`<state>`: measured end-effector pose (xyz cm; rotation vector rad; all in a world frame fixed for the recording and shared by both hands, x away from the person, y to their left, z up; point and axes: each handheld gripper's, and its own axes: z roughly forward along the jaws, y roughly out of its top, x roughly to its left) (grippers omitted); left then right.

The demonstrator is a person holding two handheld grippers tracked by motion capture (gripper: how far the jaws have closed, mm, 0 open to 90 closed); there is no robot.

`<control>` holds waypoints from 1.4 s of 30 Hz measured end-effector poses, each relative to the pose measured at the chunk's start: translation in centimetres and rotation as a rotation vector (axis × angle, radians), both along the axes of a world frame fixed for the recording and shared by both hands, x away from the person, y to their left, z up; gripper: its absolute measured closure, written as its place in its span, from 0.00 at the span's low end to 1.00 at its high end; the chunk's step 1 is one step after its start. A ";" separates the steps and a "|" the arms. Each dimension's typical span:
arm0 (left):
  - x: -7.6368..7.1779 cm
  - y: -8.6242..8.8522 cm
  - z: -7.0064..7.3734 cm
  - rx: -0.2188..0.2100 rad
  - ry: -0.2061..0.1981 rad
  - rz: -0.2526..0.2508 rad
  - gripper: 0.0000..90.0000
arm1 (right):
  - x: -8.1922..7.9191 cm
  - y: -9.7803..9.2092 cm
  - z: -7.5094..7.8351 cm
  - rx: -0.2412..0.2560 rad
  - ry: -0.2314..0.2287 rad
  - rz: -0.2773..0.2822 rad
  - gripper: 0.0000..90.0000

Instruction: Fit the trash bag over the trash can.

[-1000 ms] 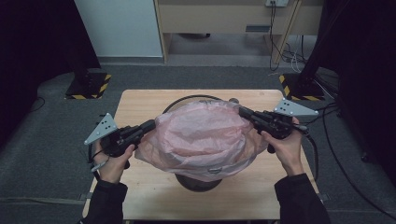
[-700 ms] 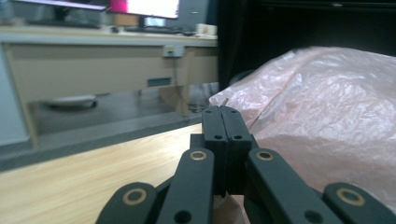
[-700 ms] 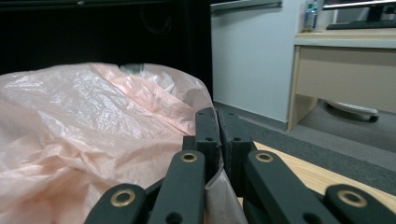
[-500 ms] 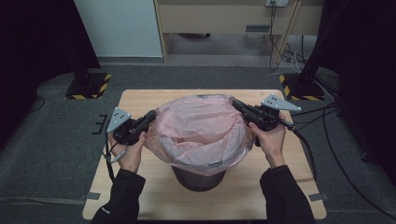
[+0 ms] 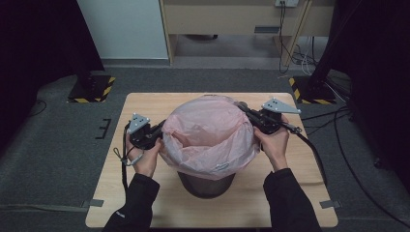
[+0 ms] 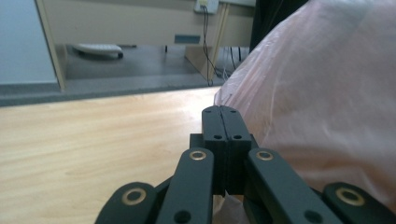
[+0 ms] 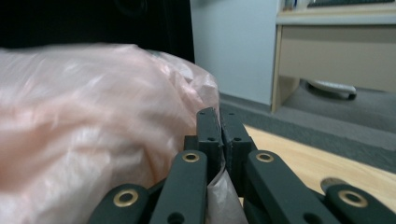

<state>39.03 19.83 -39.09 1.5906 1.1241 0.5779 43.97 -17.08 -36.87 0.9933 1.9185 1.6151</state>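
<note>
I see a thin, translucent pink plastic bag (image 5: 209, 140) draped over a dark round bin (image 5: 207, 182); its mouth gapes open upward, its crinkled skirt hangs down over the bin's rim and upper wall; the bin stands upright at the middle of the wooden surface (image 5: 295, 193), its base showing below the bag.
</note>
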 end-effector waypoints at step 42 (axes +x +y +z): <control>-6.1 8.1 -4.6 -0.048 0.041 0.064 0.29 | -3.4 -4.2 5.6 0.288 -0.098 0.013 0.28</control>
